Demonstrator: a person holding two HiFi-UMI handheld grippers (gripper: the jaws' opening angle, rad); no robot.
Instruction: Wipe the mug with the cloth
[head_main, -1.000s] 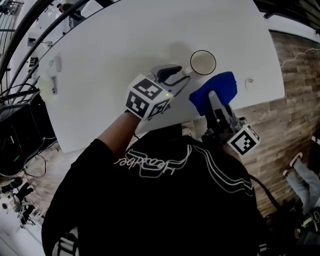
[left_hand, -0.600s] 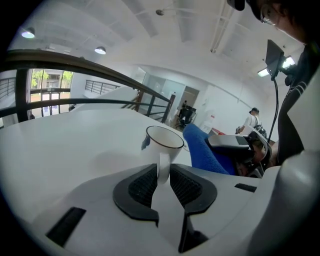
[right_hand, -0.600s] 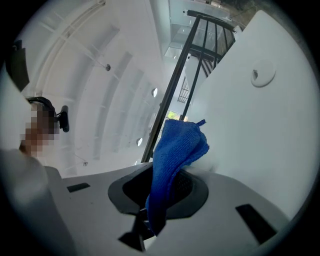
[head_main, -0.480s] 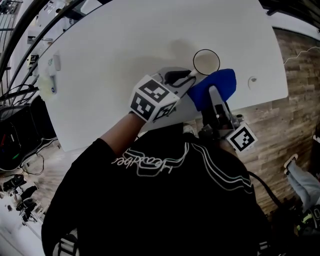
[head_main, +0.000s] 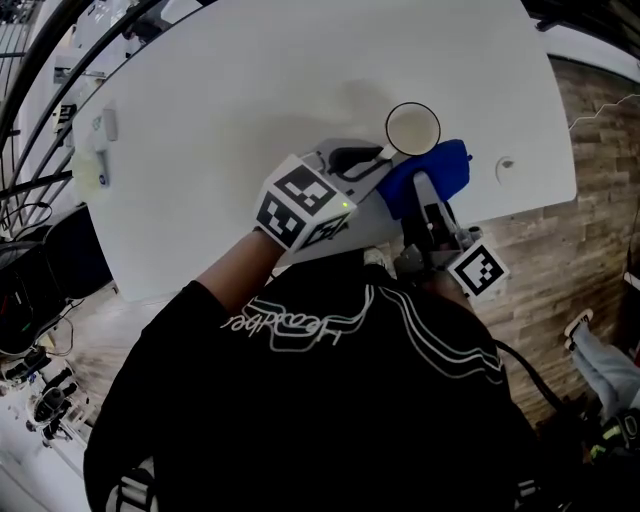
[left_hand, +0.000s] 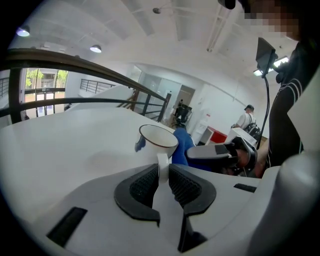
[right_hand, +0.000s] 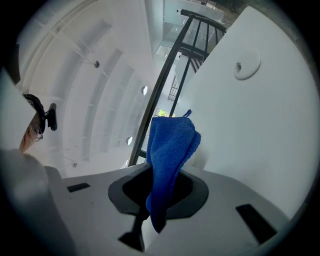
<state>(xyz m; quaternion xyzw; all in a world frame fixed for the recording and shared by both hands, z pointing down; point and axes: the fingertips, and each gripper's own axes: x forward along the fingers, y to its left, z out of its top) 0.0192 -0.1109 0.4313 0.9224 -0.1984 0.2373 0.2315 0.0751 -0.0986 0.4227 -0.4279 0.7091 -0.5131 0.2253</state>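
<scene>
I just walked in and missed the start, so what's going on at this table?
A person works over a white table with a gripper in each hand. The left gripper has just been closing its jaws, which now pinch the handle of the white mug. The right gripper is shut on a blue cloth, held close beside the mug; whether they touch is unclear.

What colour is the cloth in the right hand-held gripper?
Solid bright blue. The cloth shows best in the right gripper view.
</scene>
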